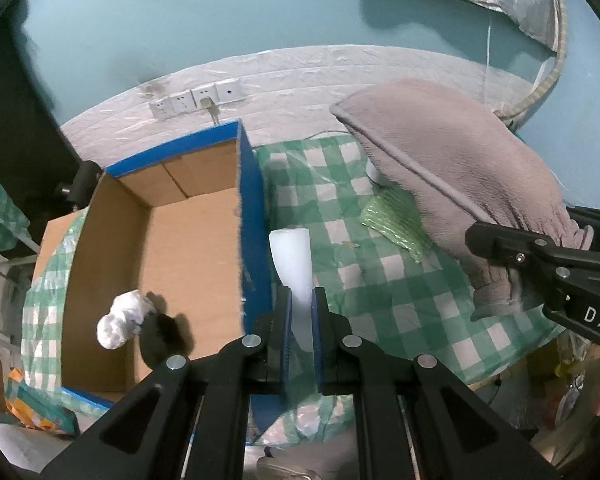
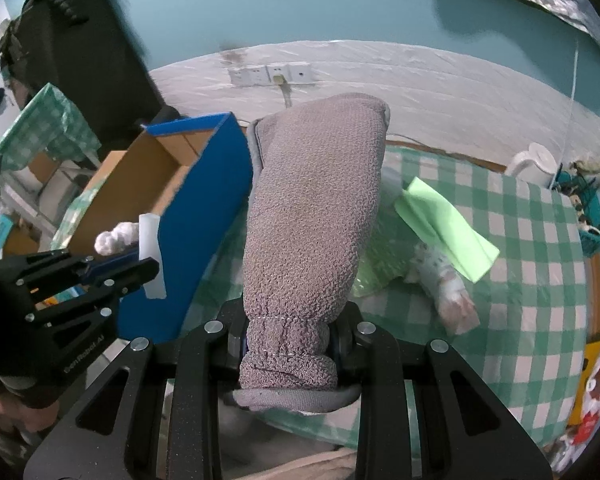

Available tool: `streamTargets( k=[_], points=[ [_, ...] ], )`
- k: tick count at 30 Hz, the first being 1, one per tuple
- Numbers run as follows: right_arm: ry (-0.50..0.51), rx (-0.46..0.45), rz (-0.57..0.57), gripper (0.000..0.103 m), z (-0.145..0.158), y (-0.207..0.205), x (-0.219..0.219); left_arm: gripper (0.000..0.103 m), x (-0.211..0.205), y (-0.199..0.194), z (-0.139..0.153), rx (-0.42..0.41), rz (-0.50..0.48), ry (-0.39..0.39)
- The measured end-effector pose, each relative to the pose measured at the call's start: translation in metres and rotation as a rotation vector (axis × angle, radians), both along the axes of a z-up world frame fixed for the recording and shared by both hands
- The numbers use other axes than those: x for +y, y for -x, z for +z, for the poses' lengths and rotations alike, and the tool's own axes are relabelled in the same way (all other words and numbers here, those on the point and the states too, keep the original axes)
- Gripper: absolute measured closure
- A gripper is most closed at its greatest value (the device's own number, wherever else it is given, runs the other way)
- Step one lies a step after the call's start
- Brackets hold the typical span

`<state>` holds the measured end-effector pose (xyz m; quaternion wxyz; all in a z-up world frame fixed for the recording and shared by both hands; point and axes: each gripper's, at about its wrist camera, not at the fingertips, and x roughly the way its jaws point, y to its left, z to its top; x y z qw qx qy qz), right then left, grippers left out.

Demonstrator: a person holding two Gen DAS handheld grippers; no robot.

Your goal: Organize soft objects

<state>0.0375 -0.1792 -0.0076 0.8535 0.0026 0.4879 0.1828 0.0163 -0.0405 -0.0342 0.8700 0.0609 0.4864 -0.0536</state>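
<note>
My left gripper [image 1: 301, 304] is shut on a white foam sheet [image 1: 292, 256], held just right of the blue cardboard box [image 1: 252, 208]; it also shows in the right wrist view [image 2: 150, 256]. Inside the box lie a white crumpled cloth [image 1: 122, 318] and a dark object [image 1: 160, 332]. My right gripper [image 2: 290, 344] is shut on the cuff of a grey mitt [image 2: 312, 216], lifted above the checked table; the mitt shows in the left wrist view [image 1: 460, 168].
On the green checked tablecloth [image 2: 520, 280] lie a light green cloth [image 2: 448, 232], a green bubble wrap piece [image 1: 396, 220] and a white patterned soft item [image 2: 448, 288]. A white kettle [image 2: 536, 162] stands at the back right. Wall sockets [image 1: 196, 98] are behind the box.
</note>
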Motion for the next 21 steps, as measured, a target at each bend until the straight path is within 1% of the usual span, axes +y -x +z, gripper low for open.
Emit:
streamTargets(
  k=[12, 21],
  points=[
    [0.008, -0.031, 0.069, 0.076, 0.017, -0.010, 0.052, 0.094, 0.042, 0.003, 0.017, -0.050, 0.061, 0.020],
    [0.012, -0.028, 0.128, 0.076, 0.021, -0.014, 0.093, 0.094, 0.082, 0.003, 0.019, -0.058, 0.129, 0.042]
  ],
)
